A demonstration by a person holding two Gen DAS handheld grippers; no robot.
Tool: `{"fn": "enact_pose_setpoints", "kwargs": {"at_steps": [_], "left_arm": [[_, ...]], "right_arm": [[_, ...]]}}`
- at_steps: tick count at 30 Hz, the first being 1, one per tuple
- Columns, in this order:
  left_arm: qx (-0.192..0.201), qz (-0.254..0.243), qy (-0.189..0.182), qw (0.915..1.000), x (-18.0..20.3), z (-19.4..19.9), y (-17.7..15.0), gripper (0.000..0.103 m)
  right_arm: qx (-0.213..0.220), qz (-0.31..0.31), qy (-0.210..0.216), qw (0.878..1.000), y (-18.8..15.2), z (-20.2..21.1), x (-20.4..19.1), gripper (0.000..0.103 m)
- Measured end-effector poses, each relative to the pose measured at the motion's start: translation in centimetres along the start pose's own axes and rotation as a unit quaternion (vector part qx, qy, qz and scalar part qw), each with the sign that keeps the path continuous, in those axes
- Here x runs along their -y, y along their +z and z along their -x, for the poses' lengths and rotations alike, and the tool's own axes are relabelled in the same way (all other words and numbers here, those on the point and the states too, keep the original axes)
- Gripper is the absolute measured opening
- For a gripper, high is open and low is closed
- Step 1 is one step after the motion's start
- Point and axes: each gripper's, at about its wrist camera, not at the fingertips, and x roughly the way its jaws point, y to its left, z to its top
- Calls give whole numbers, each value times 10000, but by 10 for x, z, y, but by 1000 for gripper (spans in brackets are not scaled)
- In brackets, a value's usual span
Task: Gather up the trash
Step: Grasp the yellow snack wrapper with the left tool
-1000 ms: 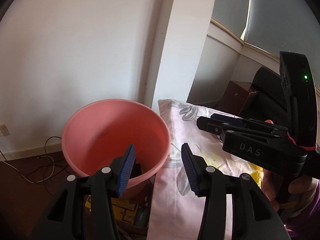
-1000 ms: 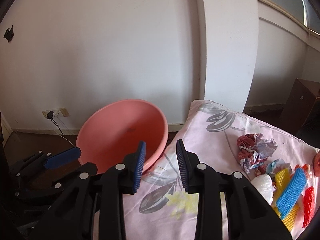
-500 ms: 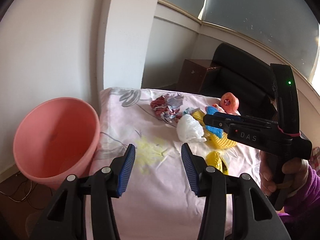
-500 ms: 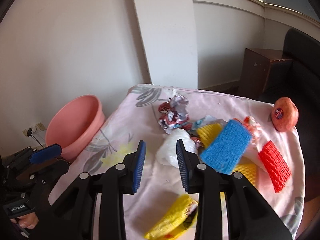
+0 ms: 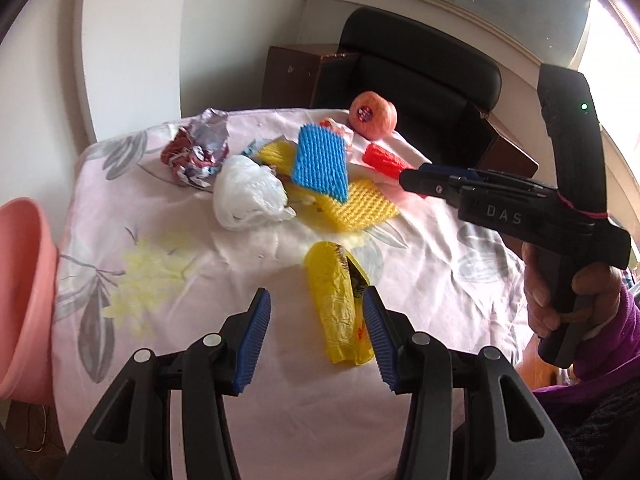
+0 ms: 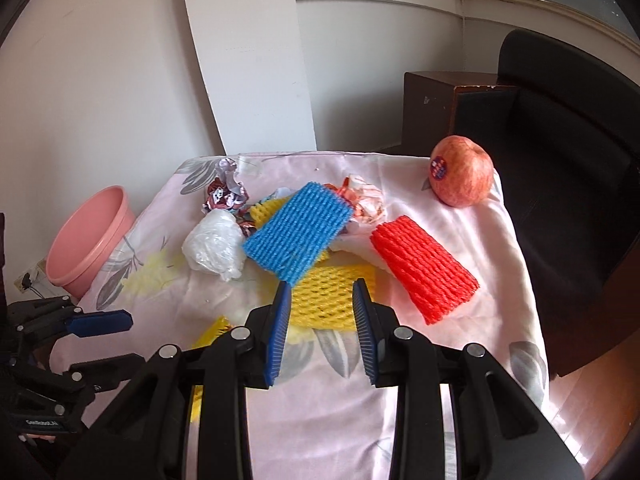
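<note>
Both grippers have swung off the pink tub (image 6: 86, 242) and now look down on the flowered cloth (image 5: 192, 280), so the tub sits at the cloth's left edge instead of filling my view. My left gripper (image 5: 316, 338) hangs with jaws apart and nothing pinched; a crumpled yellow wrapper (image 5: 334, 300) lies on the cloth between its pads, close to the right one, though I cannot tell if it touches. My right gripper (image 6: 322, 330) is also released, jaws narrower and empty, hovering above the near edge of the yellow net (image 6: 328, 294). I see the trash bunched in the middle of the cloth: a blue net (image 6: 298, 232) lies on top of the yellow one, a white bag (image 6: 214, 246) is just to its left, and a crumpled foil wrapper (image 5: 196, 150) sits behind the bag. A red net (image 6: 426, 266) lies to the right of the blue one, apart from it, with a scrunched orange-and-white bag (image 6: 366, 200) behind them. An apple (image 6: 460, 176) with a sticker stands at the far right corner of the cloth, clear of the pile. From the left camera I see a hand (image 5: 572, 296) in a purple sleeve (image 5: 608, 344) gripping the right tool's handle. A black chair (image 6: 560, 128) stands beyond the cloth.
</note>
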Motion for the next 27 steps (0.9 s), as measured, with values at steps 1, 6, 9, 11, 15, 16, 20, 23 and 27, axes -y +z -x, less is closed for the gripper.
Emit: {"fn": "enact_pose_setpoints", "kwargs": {"at_steps": [1, 6, 9, 11, 15, 16, 20, 23, 27], "left_arm": [[-97, -31, -32, 9999, 2, -6, 0, 47], [-506, -177, -46, 9985, 12, -30, -2, 46], [-645, -173, -28, 9978, 14, -36, -3, 39], [-721, -153, -14, 9973, 13, -40, -2, 30], [-693, -123, -76, 9975, 13, -36, -1, 12], [-660, -125, -90, 9977, 13, -33, 0, 11], [-447, -115, -147, 9988, 13, -18, 3, 11], [-326, -33, -137, 9994, 11, -8, 4, 11], [-256, 143, -49, 9996, 6, -2, 4, 11]], "right_arm": [[4, -40, -29, 10000, -2, 2, 5, 32], [19, -247, -151, 9996, -10, 9, 30, 33], [20, -386, -203, 9990, -14, 12, 44, 43], [62, -461, -239, 9986, -15, 13, 51, 45], [121, -543, -276, 9981, -14, 14, 63, 46], [130, -536, -285, 9981, -13, 13, 65, 46], [127, -429, -222, 9988, -7, 9, 67, 46], [40, -221, -123, 9997, -3, 1, 62, 46], [-139, 181, -191, 9996, 1, -19, 54, 46]]}}
